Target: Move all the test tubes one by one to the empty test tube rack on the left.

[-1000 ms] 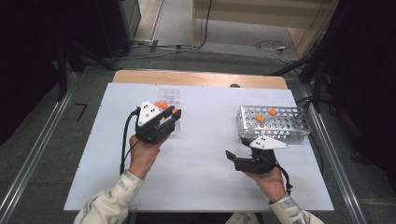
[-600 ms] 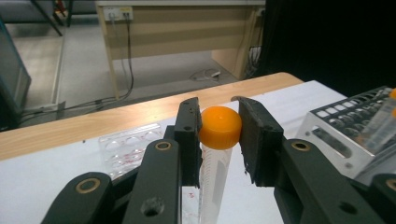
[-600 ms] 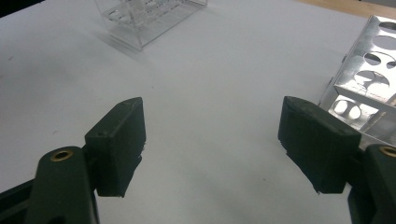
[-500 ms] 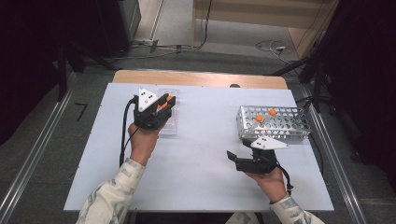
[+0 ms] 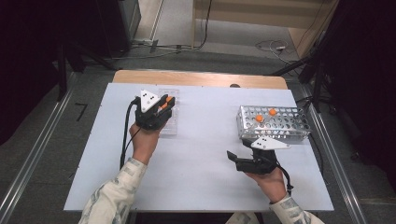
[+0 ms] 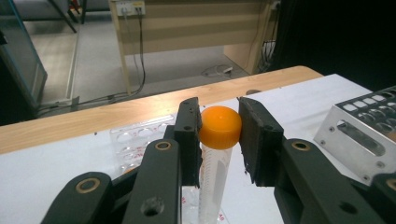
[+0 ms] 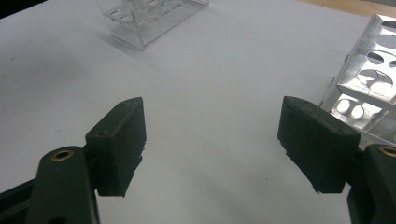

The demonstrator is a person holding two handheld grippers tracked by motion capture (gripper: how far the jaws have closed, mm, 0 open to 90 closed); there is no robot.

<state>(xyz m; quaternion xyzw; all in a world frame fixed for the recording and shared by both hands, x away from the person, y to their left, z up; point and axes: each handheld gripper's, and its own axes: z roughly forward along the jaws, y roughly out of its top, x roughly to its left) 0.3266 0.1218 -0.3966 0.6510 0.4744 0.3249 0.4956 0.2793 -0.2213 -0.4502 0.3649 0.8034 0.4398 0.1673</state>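
we hold the left gripper clamped on the orange cap of a clear tube, above the clear plastic rack at the table's left. our right gripper rests with jaws wide apart just beside the metal rack.

Clear rack on table left, metal rack right w/ prob. two tubes in it.
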